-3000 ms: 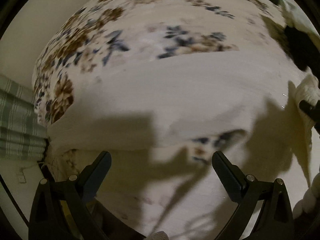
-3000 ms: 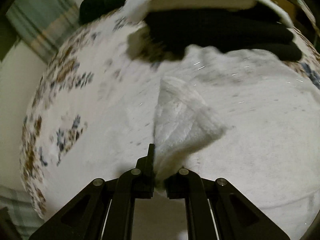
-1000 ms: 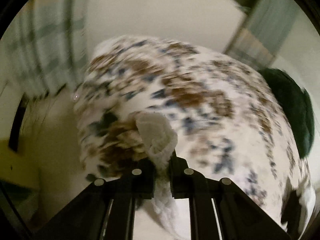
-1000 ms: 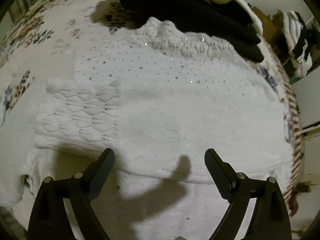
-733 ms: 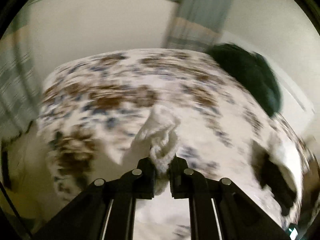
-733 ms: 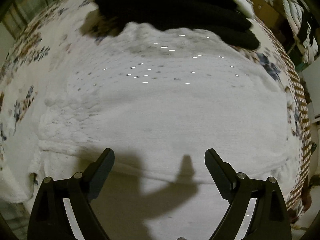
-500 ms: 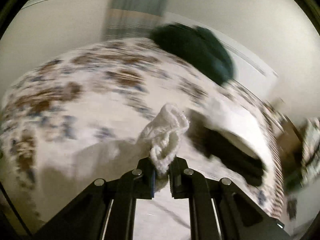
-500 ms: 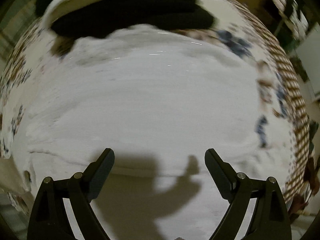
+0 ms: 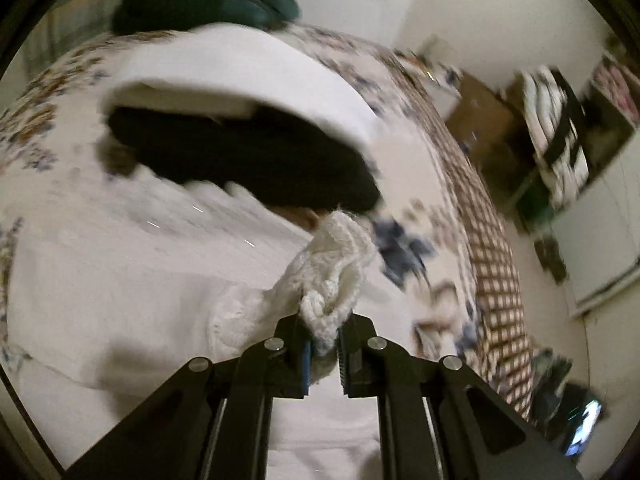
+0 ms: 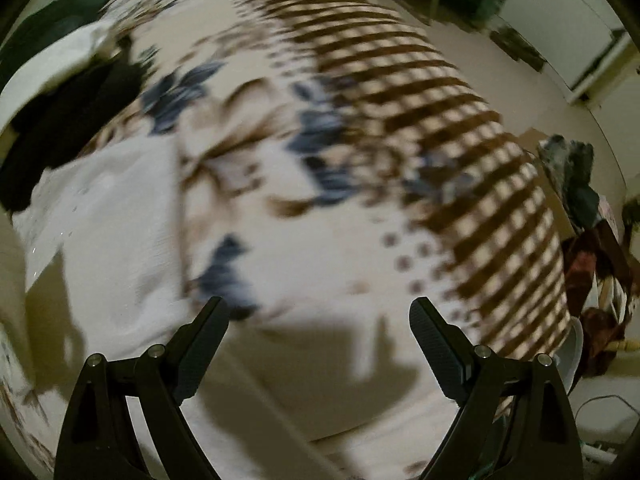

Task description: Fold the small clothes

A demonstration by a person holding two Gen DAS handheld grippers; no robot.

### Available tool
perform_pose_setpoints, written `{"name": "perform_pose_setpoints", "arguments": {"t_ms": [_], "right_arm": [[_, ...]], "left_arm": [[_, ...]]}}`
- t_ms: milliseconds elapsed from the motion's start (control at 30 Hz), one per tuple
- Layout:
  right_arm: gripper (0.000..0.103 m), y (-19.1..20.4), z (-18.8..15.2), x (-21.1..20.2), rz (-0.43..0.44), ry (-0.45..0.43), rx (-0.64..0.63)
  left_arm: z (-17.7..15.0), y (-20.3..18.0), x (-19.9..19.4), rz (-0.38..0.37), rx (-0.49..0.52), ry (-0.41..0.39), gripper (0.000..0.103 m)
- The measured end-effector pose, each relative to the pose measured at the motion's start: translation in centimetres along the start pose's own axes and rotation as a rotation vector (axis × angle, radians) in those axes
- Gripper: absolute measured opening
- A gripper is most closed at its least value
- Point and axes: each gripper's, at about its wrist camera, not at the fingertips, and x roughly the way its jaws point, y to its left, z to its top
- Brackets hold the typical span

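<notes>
White knitted fabric is what we have pinched in our left gripper (image 9: 323, 344); its jaws are closed tight on a bunched edge of the white knit sweater (image 9: 332, 276), which trails down onto the floral-patterned bedspread (image 9: 404, 248); beyond it lies a folded black garment (image 9: 248, 160) under a folded white one (image 9: 240, 68); our right gripper (image 10: 318, 320) is spread wide with nothing in it, hovering over the bedspread, the sweater lying at the left of its view.
</notes>
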Motion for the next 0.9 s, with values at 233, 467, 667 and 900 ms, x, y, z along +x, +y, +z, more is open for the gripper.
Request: {"name": "perform_pose_setpoints", "arguments": {"t_ms": [233, 467, 667, 900], "right_arm": [[0.094, -3.0, 0.4, -1.0, 0.066, -0.006, 0.049], [0.094, -2.9, 1.3, -2.9, 0.335, 0.03, 0.073], [0.093, 2.7, 2.3, -2.1, 0.562, 0.109, 0.09], [0.055, 11.5, 3.0, 1.4, 0.525, 0.163, -0.021]], "left_arm": [[-3.0, -3.0, 4.8, 0.026, 0.1, 0.149, 0.012], [-1.1, 4.1, -1.1, 0.057, 0.004, 0.055, 0.096], [-0.6, 15.6, -4.6, 0.325, -0.091, 0.021, 0.096], [-2.1, 26.4, -3.6, 0.527, -0.222, 0.082, 0.096]]}}
